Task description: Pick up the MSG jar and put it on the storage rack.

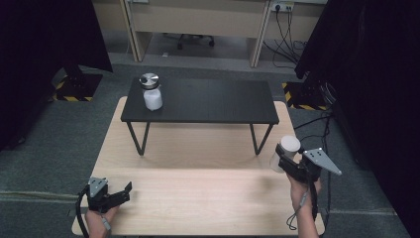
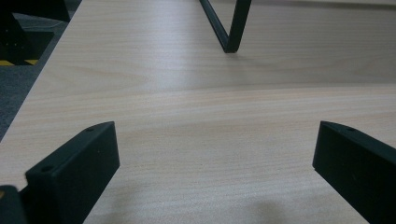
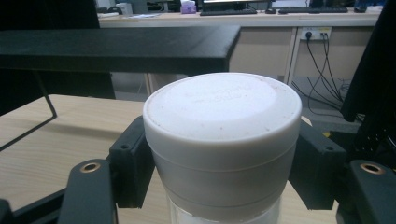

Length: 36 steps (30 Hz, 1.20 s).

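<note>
right gripper (image 1: 286, 157) | jaws clamped on white-lidded jar (image 3: 222, 140), being held at right of frame, above light table (image 1: 198, 198) | left gripper (image 1: 119, 193) being rested wide open, empty | advice: jar is best kept upright, cleared over black shelf (image 1: 208, 101) edge

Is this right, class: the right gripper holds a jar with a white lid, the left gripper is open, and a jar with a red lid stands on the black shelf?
Not quite. The jar on the shelf has a silver metal lid, not red, as the high view shows. The rest stands: the right gripper holds the white-lidded jar, the left gripper is open, and the black shelf carries the other jar.
</note>
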Available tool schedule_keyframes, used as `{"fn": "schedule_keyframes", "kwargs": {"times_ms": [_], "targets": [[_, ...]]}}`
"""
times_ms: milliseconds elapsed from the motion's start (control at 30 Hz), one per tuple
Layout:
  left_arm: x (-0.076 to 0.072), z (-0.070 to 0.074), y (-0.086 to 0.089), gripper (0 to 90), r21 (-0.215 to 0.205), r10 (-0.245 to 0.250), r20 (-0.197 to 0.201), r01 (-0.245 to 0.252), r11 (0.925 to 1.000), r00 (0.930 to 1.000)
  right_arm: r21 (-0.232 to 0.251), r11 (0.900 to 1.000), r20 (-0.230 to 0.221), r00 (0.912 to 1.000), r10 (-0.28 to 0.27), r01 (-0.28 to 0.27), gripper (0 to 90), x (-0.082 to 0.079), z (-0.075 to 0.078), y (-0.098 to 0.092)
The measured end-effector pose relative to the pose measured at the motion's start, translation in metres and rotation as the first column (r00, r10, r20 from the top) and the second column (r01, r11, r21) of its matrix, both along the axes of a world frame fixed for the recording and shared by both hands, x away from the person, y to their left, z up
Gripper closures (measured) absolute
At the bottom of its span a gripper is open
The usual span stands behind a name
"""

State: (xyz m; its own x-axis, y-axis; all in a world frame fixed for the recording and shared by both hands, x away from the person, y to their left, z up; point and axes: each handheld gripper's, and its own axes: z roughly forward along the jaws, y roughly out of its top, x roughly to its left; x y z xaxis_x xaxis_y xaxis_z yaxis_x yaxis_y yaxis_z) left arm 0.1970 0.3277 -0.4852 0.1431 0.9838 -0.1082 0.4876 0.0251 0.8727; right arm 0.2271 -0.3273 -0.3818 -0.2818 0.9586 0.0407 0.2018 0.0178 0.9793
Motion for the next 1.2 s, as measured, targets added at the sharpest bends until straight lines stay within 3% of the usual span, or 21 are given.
{"fn": "schedule_keyframes", "kwargs": {"times_ms": [333,567,1200], "targets": [[0.0,0.0,-0.002,0.0,0.016,-0.001,0.0,0.001,0.9999,1.0,0.004,1.0,-0.025,0.9994,0.023,-0.023,33.1,0.003,0.029,0.007],[0.001,0.0,-0.002,0.0,0.012,0.002,-0.002,-0.002,0.9999,1.0,0.004,0.999,-0.023,0.9992,0.032,-0.032,33.2,0.01,0.041,0.01],[0.004,0.002,-0.003,0.1,0.009,0.008,-0.02,-0.007,0.9999,0.9998,-0.02,0.993,0.006,0.9927,0.12,-0.12,33.2,0.038,0.082,0.024]]}}
